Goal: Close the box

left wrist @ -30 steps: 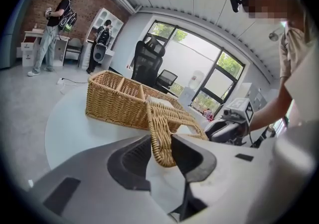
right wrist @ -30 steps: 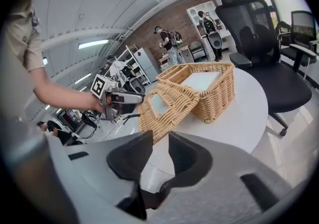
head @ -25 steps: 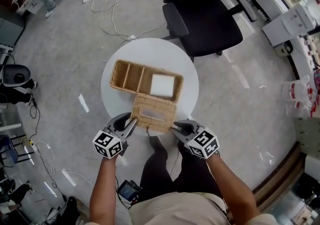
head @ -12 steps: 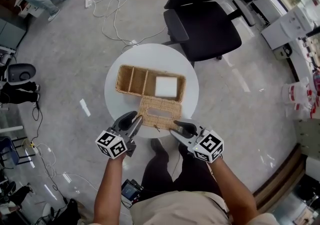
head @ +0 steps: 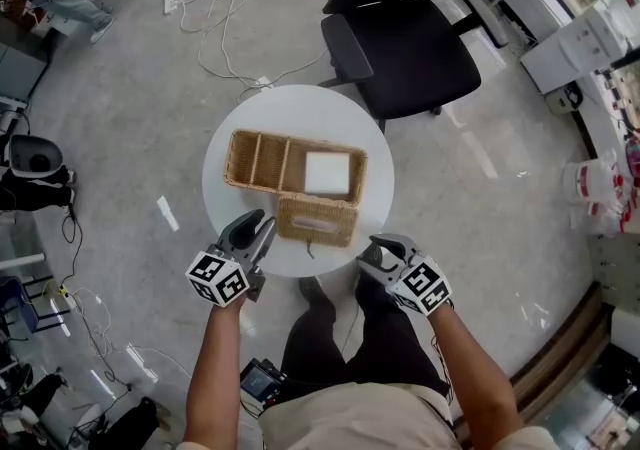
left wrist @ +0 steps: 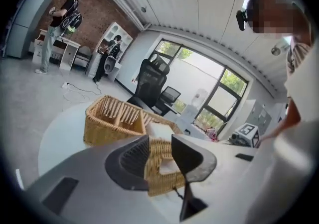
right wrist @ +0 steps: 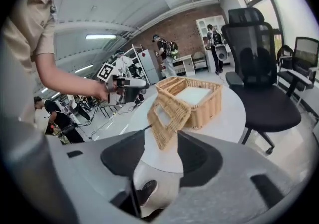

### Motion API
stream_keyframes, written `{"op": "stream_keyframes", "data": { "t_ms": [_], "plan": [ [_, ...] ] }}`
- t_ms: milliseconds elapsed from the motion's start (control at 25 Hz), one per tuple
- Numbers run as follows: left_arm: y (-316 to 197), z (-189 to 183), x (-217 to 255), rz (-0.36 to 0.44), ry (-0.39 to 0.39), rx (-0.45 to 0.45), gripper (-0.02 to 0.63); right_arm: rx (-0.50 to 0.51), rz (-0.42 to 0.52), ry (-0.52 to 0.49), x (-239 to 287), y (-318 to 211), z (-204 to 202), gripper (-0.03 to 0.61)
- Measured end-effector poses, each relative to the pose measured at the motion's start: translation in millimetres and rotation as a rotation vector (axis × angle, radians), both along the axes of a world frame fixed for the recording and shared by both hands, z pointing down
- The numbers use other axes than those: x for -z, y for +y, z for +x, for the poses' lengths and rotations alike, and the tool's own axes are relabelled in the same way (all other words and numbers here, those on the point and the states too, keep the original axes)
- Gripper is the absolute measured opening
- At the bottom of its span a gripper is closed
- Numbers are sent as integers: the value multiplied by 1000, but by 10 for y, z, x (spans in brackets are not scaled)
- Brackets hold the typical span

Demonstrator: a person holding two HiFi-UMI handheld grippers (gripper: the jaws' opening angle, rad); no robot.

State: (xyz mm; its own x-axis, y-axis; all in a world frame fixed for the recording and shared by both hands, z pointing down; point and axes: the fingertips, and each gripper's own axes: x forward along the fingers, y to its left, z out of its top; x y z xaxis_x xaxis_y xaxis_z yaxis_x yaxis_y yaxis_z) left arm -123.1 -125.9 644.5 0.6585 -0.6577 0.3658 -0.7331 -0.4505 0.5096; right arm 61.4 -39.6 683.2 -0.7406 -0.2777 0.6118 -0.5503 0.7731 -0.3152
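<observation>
A wicker box (head: pixel 262 160) with dividers sits on the round white table (head: pixel 300 108); a white pad (head: pixel 325 171) fills its right compartment. Its hinged wicker lid (head: pixel 317 220) stands tilted up at the box's near side. My left gripper (head: pixel 262 230) is at the lid's left edge. In the left gripper view the lid (left wrist: pixel 162 168) fills the gap between the jaws of that gripper (left wrist: pixel 159 143), which is shut on it. My right gripper (head: pixel 375 250) has just been opening and hangs off the lid's right corner with nothing between its jaws. The lid (right wrist: pixel 167 113) lies just beyond the right gripper (right wrist: pixel 162 141).
A black office chair (head: pixel 410 48) stands behind the table. Cables (head: pixel 230 38) trail over the grey floor at the far left. People (left wrist: pixel 60 24) stand by shelves at the brick wall. My legs are under the table's near edge.
The lid has swung up from lying flat toward me to standing tilted by the box. The right gripper let go, opened wide and drew back. The left gripper rose with the lid.
</observation>
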Motion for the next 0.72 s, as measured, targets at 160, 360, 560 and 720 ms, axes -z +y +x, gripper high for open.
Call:
{"op": "stream_keyframes", "data": {
  "t_ms": [160,360,560,720],
  "plan": [
    [180,-131,-595,-105,-69,-75,129,-1,-99,-8,-482,-92,-122,198],
    [252,62,-988,-163,-74,-133,133,24,-157,-30,-765,-153,-254,161],
    [280,123,-1006,-169,-46,-138,133,26,-173,-52,-697,-108,-325,116],
    [339,133,-835,-133,-32,-159,133,36,-184,-74,-560,-46,-330,105]
  ]
}}
